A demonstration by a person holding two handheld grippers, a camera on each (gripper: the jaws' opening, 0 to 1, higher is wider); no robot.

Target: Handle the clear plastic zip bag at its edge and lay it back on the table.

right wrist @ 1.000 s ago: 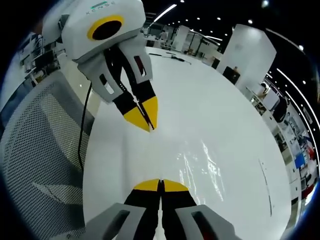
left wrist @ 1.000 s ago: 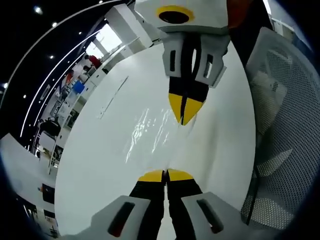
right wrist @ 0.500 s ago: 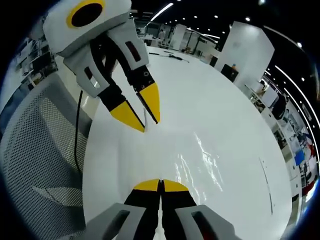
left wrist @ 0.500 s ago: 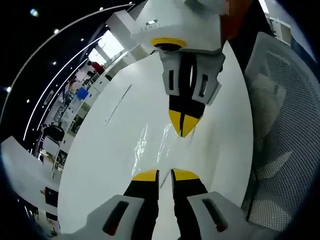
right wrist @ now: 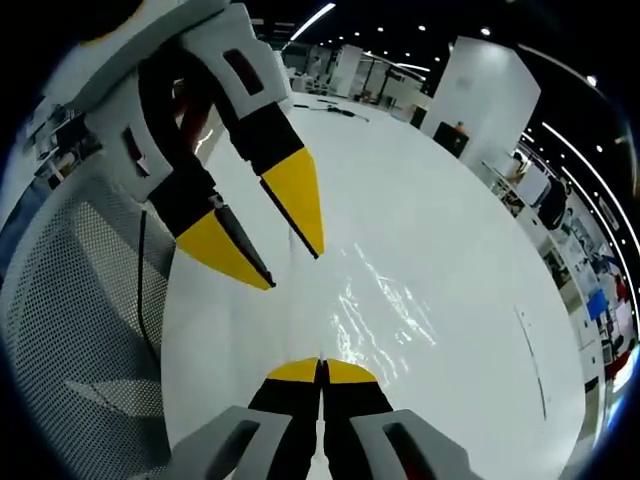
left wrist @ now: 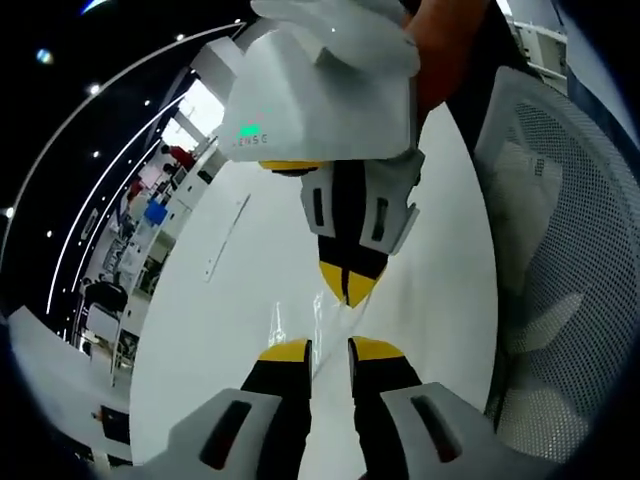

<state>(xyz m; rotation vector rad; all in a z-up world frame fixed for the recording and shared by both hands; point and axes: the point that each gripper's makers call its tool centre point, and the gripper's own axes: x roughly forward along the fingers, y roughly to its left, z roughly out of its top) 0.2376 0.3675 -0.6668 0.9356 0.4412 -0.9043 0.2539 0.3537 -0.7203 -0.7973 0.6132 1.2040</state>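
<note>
Nearest you in the left gripper view, your left gripper (left wrist: 330, 350) rises from the bottom edge with its yellow-tipped jaws parted by a narrow gap, holding nothing. Just beyond those tips lies the clear plastic zip bag (left wrist: 300, 322), flat on the white table (left wrist: 215, 330) and showing mainly as glints and creases. Your right gripper (left wrist: 347, 288) comes down from the top of that view, its jaws pressed together, tips at the bag's edge; whether plastic is pinched between them you cannot tell. To the right stands a grey mesh chair (left wrist: 560, 260).

Seen from the right gripper view, your right gripper (right wrist: 321, 370) has its jaws closed, tip to tip, at the near edge of the bag (right wrist: 375, 310), which spreads away across the table (right wrist: 440, 250). Your left gripper (right wrist: 270, 235) reaches in from the upper left with jaws spread, above the table. Far off, a white pillar (right wrist: 480, 100) rises under ceiling lights
</note>
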